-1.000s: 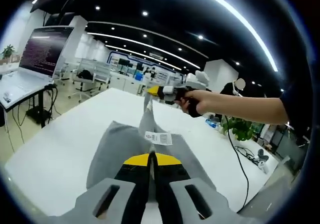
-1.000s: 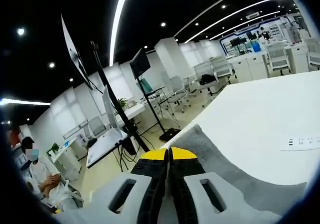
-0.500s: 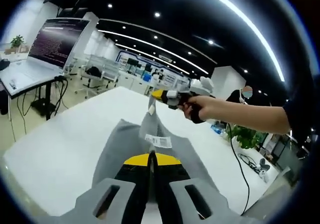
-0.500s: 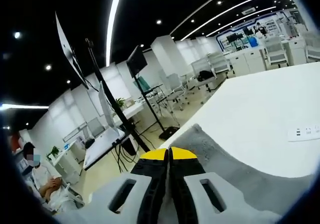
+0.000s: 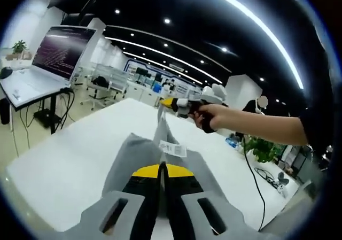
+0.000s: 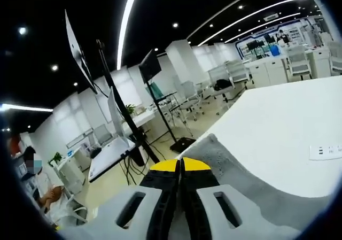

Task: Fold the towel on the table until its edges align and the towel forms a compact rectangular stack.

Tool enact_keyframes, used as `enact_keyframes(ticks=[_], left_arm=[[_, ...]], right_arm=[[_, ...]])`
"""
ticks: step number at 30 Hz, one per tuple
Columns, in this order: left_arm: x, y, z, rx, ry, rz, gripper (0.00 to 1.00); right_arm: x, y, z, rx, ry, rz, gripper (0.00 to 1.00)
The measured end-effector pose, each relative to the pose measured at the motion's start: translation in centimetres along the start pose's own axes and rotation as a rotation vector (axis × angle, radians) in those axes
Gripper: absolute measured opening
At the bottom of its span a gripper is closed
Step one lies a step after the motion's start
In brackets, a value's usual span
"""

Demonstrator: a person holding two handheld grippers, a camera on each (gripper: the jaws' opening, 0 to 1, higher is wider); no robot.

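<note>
Above the white bench (image 5: 64, 160), the grey towel (image 5: 133, 154) hangs lifted, its white label (image 5: 172, 149) facing up. Left gripper (image 5: 160, 171) jaws are clamped on its near edge; right gripper (image 6: 180, 165) jaws pinch a far corner, held in a hand (image 5: 211, 114).

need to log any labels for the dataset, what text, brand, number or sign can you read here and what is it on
No text can be read.
Tag on the grey towel: dark printed marks, too small to read.
Monitor on a stand: rows of on-screen text, too blurred to read.
White strip on the table: a few dark marks, too small to read.
</note>
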State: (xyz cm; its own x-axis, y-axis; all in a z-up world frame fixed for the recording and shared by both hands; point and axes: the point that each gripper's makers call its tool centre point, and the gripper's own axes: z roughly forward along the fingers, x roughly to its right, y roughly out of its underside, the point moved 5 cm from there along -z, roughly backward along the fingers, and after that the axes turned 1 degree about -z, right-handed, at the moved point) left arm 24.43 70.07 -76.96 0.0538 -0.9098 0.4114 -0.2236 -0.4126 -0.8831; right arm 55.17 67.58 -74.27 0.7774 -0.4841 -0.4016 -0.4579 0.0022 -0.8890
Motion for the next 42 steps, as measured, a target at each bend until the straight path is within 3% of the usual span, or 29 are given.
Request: enact_keyframes(ticks=[8,11,14,26,34,37,42], left_arm=[[-2.6,1.6,1.4,-0.048,-0.061,0.006,0.02],[-3.7,2.8,1.4,-0.100,-0.110,-0.022,0.02],[-5.1,4.0,1.7,-0.110,-0.130,-0.067,0.02],[-7.5,6.2,2.5,-0.177,-0.194,-0.080,0.03],[-8.6,7.2,2.6,-0.207,-0.201,-0.087,0.07],[-8.6,6.9,2.5,-0.212,-0.206,-0.083,0.14],[-9.3,6.3,2.9,-0.208,-0.204,-0.066,0.15]], right_arm=[[0.2,3.4,3.5,-0.096,0.014,-0.034,0.00],[0.5,4.7,4.2,-0.142,0.020,-0.073,0.00],[0.7,6.0,4.9,-0.163,0.016,-0.076,0.00],[2.0,10.0,7.9,-0.268,0.013,-0.137,0.00],[2.5,10.7,7.3,-0.279,0.009,-0.158,0.03],[2.9,10.7,7.0,-0.289,0.018,-0.178,0.07],[3.8,10.3,5.1,-0.291,0.038,-0.190,0.10]])
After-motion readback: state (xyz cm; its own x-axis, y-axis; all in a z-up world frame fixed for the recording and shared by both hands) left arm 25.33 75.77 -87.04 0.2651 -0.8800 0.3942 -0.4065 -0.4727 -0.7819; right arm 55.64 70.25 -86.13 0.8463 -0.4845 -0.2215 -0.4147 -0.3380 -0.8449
